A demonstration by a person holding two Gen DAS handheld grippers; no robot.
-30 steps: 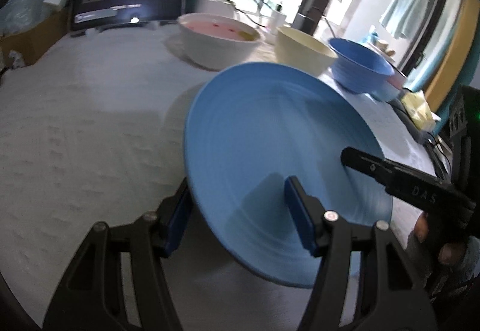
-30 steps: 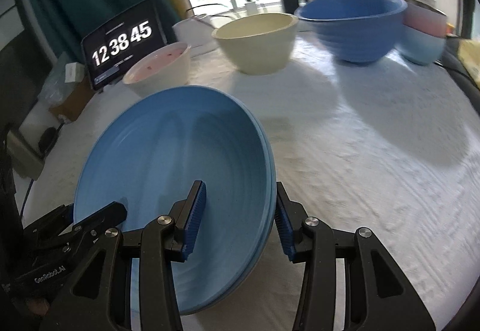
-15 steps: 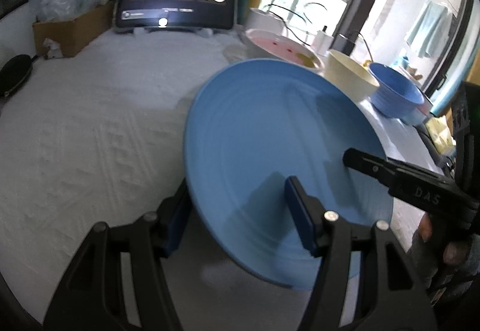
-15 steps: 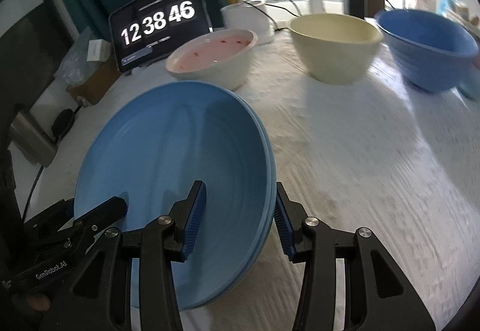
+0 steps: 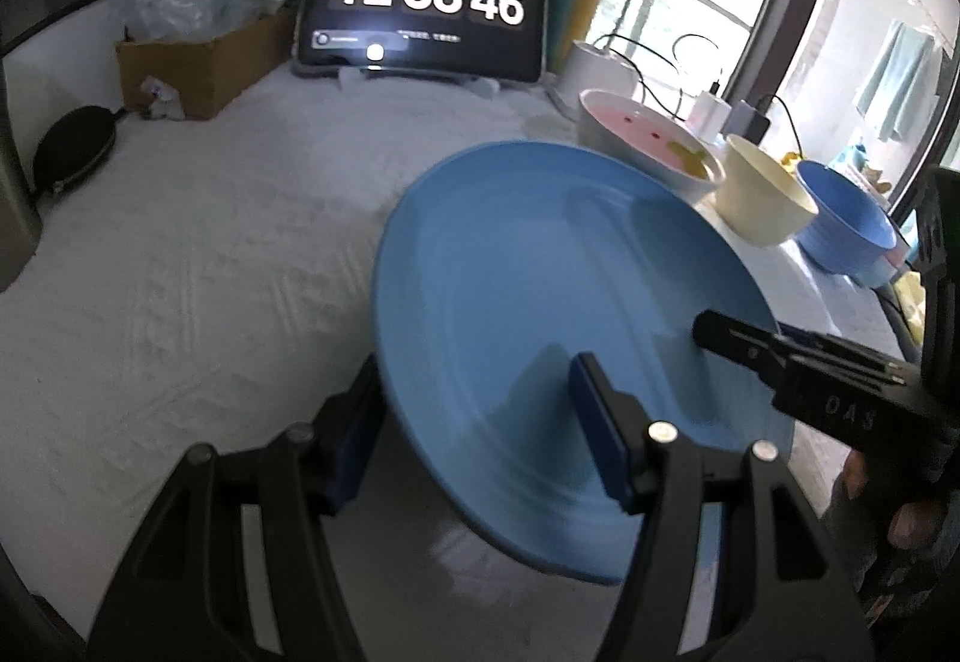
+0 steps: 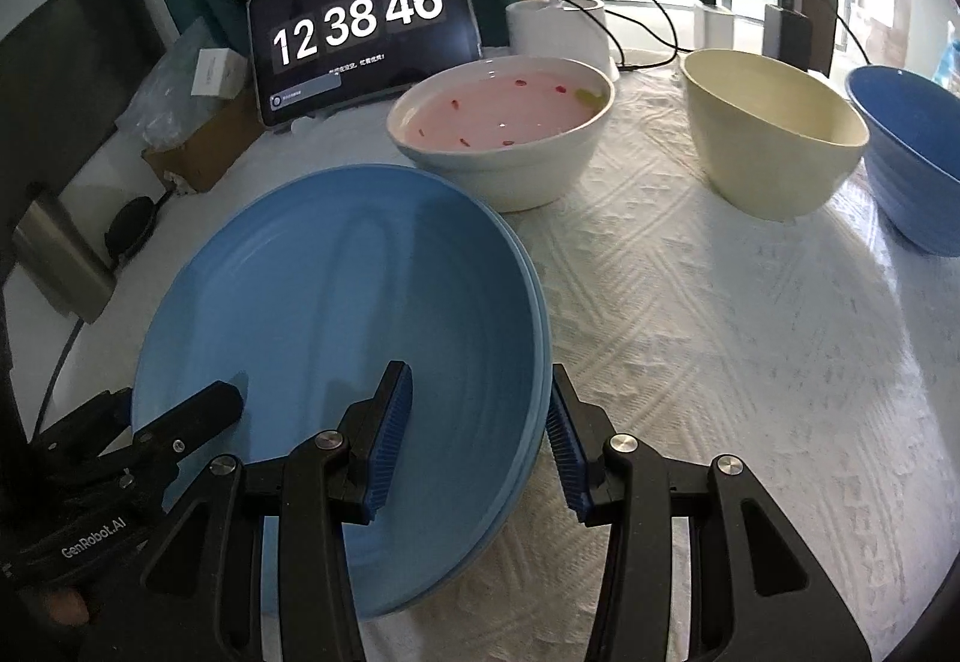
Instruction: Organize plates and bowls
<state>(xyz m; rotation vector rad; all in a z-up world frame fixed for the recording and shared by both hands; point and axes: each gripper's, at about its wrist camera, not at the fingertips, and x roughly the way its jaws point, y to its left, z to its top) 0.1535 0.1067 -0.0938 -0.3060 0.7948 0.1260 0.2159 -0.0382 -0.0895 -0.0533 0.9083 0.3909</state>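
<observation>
Both hand-held grippers are clamped on the blue plate (image 5: 540, 290), one on each side of its rim. Left hand-held gripper (image 5: 474, 434): one pad under the plate's left edge, the other on its top face. Right hand-held gripper (image 6: 480, 440): inner pad on the plate's top face, outer pad just outside the right rim; in the right wrist view a second rim line shows under the top one, so it may be two stacked plates, can't tell. Plate is tilted, its near edge raised off the white tabletop (image 6: 720, 332); whether the far edge touches the cloth isn't clear. Beyond the plate sits a row of bowls: white bowl (image 6: 504, 146) with pink inside nearest the plate, cream bowl (image 6: 774, 140) next to it, blue bowl (image 6: 912, 158) furthest right, all upright and apart from each other. Tablet (image 6: 360, 26) reading 12 38 46 stands at the back, cardboard box (image 5: 198, 62) to its left.
</observation>
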